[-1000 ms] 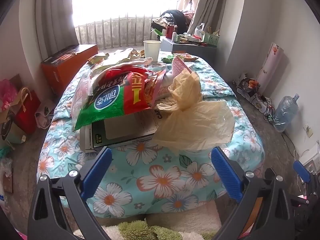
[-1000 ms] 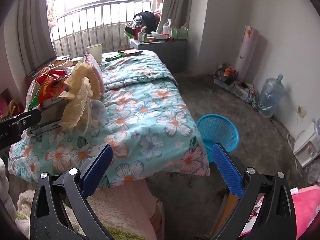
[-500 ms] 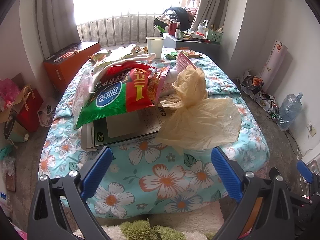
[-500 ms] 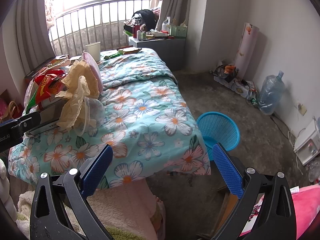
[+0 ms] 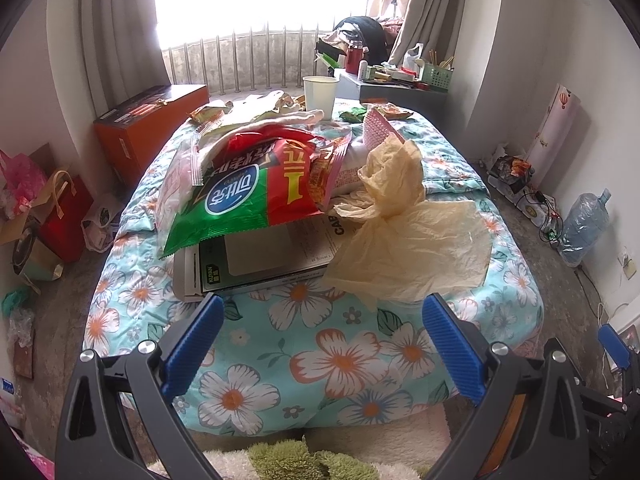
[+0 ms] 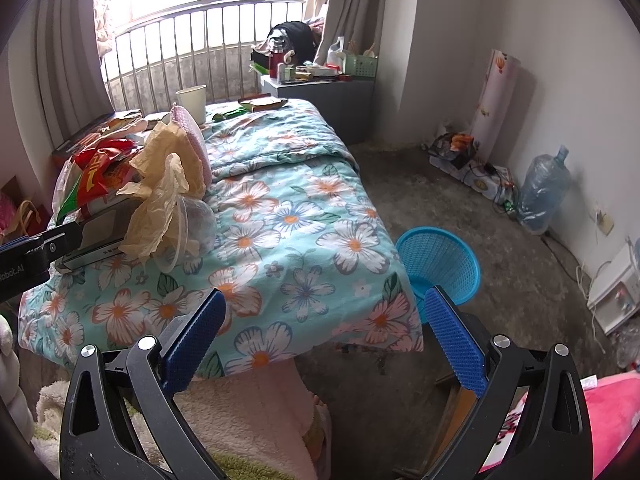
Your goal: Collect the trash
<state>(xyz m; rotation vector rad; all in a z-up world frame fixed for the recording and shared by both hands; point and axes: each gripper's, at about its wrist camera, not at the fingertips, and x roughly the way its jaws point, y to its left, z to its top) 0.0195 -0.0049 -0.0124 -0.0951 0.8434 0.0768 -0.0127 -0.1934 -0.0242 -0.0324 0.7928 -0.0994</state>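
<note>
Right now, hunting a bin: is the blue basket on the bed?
No, the blue basket stands on the floor beside the bed.

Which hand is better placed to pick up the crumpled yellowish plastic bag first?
Left. Its open tongs face the bag just ahead. The right tongs sit further right, facing bare blanket.
</note>
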